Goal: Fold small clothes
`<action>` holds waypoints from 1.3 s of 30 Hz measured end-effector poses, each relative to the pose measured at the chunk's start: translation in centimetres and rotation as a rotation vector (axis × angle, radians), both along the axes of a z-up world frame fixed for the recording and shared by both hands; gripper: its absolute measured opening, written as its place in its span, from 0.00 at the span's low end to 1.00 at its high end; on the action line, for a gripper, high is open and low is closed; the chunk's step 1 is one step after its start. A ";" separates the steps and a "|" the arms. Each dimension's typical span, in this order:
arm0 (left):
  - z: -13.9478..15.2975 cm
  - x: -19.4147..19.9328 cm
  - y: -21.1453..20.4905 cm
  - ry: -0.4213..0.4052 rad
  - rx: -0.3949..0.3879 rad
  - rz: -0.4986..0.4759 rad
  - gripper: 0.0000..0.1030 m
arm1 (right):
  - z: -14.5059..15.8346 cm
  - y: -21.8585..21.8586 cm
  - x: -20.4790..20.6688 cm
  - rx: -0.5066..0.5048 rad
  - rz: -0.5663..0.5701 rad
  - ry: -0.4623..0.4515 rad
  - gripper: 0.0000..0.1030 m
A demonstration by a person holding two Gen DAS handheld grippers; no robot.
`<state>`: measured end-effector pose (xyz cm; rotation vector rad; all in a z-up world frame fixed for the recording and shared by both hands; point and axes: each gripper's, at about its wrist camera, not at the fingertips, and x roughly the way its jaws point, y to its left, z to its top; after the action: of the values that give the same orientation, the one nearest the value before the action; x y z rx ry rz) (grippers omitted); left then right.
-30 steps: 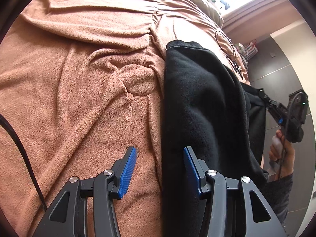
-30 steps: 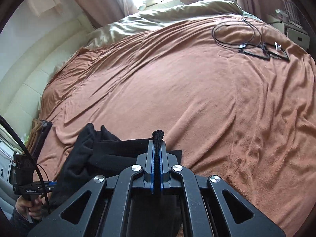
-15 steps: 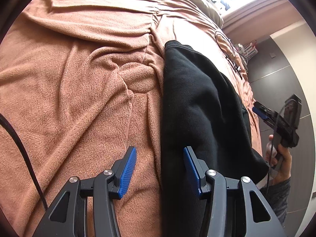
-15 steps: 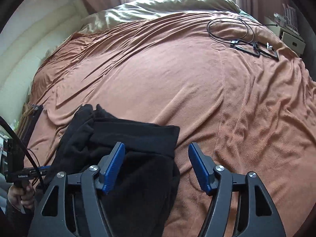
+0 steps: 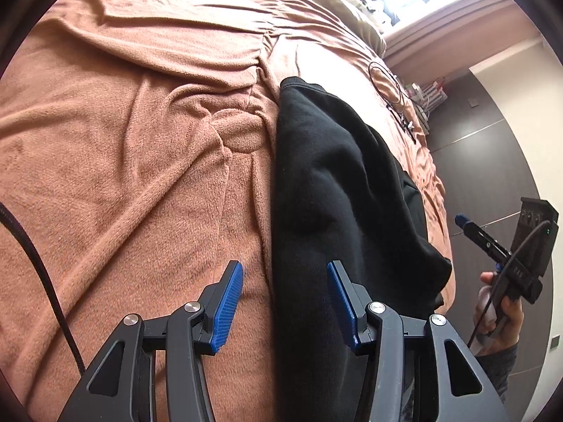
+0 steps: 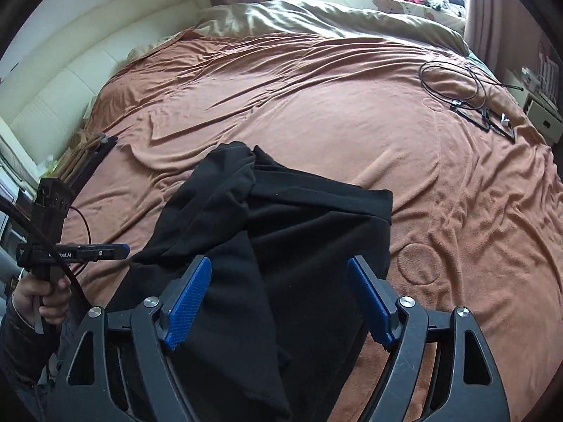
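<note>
While both grippers hover above the bed:
Right gripper [image 6: 278, 295]: jaws opening, pads clear of the cloth, gripping nothing.
Left gripper [image 5: 283, 304]: fingers parted and released; nothing pinched.
Black garment [image 6: 299, 246]: folded on the brown blanket [image 6: 316, 105], below and ahead of the right fingers; its edge runs between the left fingers.
Cable [image 6: 454, 81]: far beyond the right fingertips.

The black garment [image 6: 309, 246] lies folded over on the bed's brown blanket [image 6: 316, 105], close to the bed's near edge. It's soft fleecy fabric, its ribbed hem [image 5: 302, 86] pointing up the bed, one rumpled layer bunched along its side.
</note>
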<state>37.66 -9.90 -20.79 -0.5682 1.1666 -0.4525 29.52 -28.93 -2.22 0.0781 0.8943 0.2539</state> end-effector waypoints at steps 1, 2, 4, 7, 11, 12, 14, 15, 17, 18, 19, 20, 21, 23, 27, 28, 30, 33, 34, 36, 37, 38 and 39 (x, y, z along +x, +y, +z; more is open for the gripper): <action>0.0 -0.3 0.1 -0.001 -0.001 0.001 0.50 | 0.2 0.7 -0.7 -0.012 0.014 -0.005 0.76; 0.0 -0.6 0.1 -0.003 -0.002 0.002 0.50 | 0.3 1.1 -1.0 -0.020 0.026 -0.007 0.76; 0.0 -1.2 0.5 -0.001 -0.006 0.007 0.50 | 0.3 2.3 -1.8 -0.040 0.054 -0.012 0.76; -0.2 -2.2 1.1 0.001 -0.018 0.018 0.50 | -0.2 4.0 -2.4 -0.083 0.089 -0.002 0.76; -0.5 -3.2 2.0 0.005 -0.037 0.033 0.50 | -1.2 5.9 -2.5 -0.145 0.115 0.024 0.76; -0.5 -3.4 2.4 0.006 -0.039 0.034 0.50 | -1.5 6.2 -2.5 -0.157 0.118 0.029 0.76; -0.6 -3.9 2.8 0.005 -0.039 0.037 0.50 | -1.8 7.1 -2.4 -0.186 0.125 0.036 0.76; -0.6 -4.1 3.0 0.004 -0.040 0.040 0.50 | -1.7 7.8 -2.4 -0.203 0.129 0.036 0.76; -0.5 -4.4 3.5 0.001 -0.042 0.047 0.50 | -2.0 8.7 -2.3 -0.244 0.137 0.038 0.76; -0.4 -4.5 3.6 -0.001 -0.043 0.050 0.50 | -2.2 9.5 -2.5 -0.257 0.140 0.037 0.76; -0.3 -4.6 3.9 -0.003 -0.044 0.054 0.50 | -2.4 10.0 -2.5 -0.274 0.148 0.037 0.76; -0.3 -4.7 4.0 -0.004 -0.046 0.055 0.50 | -2.5 10.4 -2.5 -0.290 0.151 0.034 0.76; -0.2 -4.8 4.2 -0.006 -0.048 0.057 0.50 | -2.7 10.9 -2.5 -0.318 0.154 0.030 0.76; -0.2 -5.0 4.4 -0.009 -0.051 0.058 0.50 | -3.3 11.6 -2.6 -0.373 0.153 0.016 0.76; -0.3 -5.2 4.6 -0.008 -0.058 0.059 0.50 | -3.8 12.0 -2.2 -0.427 0.130 -0.003 0.40; -0.3 -5.2 4.6 -0.008 -0.059 0.059 0.50 | -3.8 11.9 -2.0 -0.412 0.123 0.014 0.21; -0.4 -5.2 4.7 -0.007 -0.061 0.060 0.50 | -3.7 11.3 -1.6 -0.380 0.113 0.013 0.08; -0.4 -5.0 4.7 -0.006 -0.065 0.064 0.50 | -2.6 10.5 -1.5 -0.387 0.093 -0.019 0.06; -0.3 -4.9 4.7 -0.007 -0.065 0.064 0.50 | -2.3 10.3 -1.4 -0.389 0.086 -0.029 0.06; -0.3 -4.6 4.6 -0.007 -0.063 0.062 0.50 | -1.8 9.7 -1.3 -0.394 0.069 -0.047 0.05; -0.2 -4.5 4.5 -0.007 -0.064 0.060 0.50 | -1.5 9.4 -1.4 -0.395 0.057 -0.054 0.05; -0.2 -4.4 4.4 -0.007 -0.064 0.059 0.50 | -1.3 9.0 -1.3 -0.391 0.045 -0.059 0.05; -0.1 -4.2 4.3 -0.009 -0.063 0.059 0.50 | -1.1 8.6 -1.1 -0.387 0.031 -0.063 0.05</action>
<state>33.44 -5.62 -20.91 -0.6532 1.1275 -0.4425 28.38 -20.32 -3.33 -0.3013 0.8682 0.1084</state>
